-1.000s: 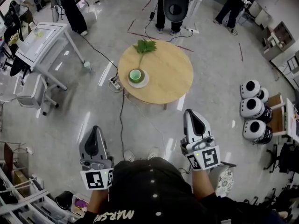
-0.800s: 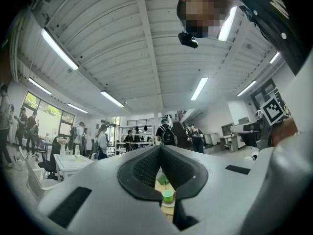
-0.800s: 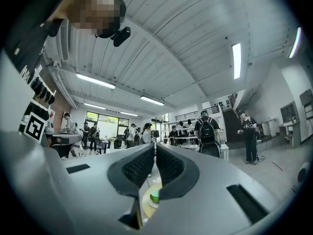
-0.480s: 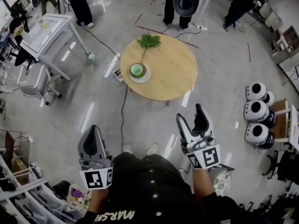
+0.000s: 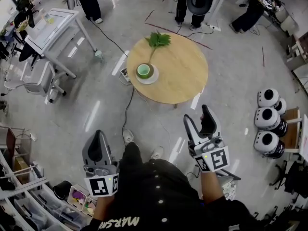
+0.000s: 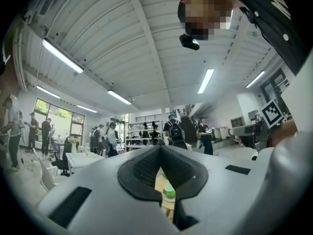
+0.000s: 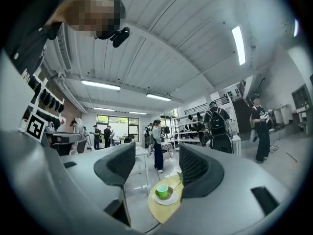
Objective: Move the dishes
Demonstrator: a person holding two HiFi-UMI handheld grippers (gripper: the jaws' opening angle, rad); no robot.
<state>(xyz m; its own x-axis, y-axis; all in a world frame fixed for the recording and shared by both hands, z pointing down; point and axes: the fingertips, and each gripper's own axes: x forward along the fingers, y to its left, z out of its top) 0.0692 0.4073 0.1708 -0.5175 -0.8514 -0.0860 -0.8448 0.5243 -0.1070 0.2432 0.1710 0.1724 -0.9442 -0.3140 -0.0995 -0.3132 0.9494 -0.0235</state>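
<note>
Cup [image 6: 168, 191], half hidden by left gripper's [image 6: 160, 153] shut jaws, is green on a white saucer [image 7: 167, 200], table's [image 5: 178, 76] left side; right gripper [image 7: 156, 156], just opened, gapes empty.

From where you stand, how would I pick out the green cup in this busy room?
Find the round wooden table straight ahead. Near its left edge lies a white saucer, and the green cup sits on it. The only other thing there is a leafy green sprig; the cup is small and round.
</note>
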